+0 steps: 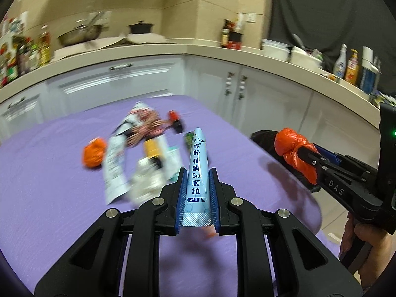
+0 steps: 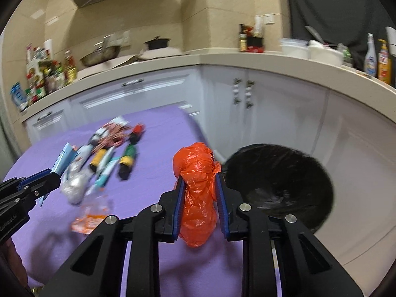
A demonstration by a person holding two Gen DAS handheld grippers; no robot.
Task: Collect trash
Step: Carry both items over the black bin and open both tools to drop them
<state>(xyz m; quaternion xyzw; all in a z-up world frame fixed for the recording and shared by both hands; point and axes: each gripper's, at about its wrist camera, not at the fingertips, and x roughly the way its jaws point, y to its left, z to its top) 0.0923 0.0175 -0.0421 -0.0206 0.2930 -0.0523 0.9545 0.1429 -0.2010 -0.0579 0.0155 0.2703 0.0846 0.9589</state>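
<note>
While a purple-covered table (image 1: 49,173) in a home kitchen carries a blurred scatter of rubbish, both handheld grippers are loaded. In the left wrist view, the left gripper (image 1: 197,193) has its blue pads (image 1: 182,198) pinched narrow on a pale blue sachet (image 1: 197,170) printed with Chinese characters, which sticks out forward above the cloth. In the right wrist view, the right gripper (image 2: 200,198) clamps a crumpled orange plastic bag (image 2: 195,185), its knotted top bulging above the fingers. Just beyond and to the right of that bag, a black bin (image 2: 279,185) stands open off the table's edge. Left on the cloth are a second orange ball of plastic (image 1: 93,154), white wrappers (image 1: 113,170), a red-and-white patterned packet (image 1: 148,126) and small dark bottles (image 2: 126,159). Behind them, white cabinets (image 2: 272,113) run under a beige counter (image 2: 222,60) holding a pan, a pot and bottles. A hand (image 1: 366,242) grips the right tool's handle at the left view's right edge.
</note>
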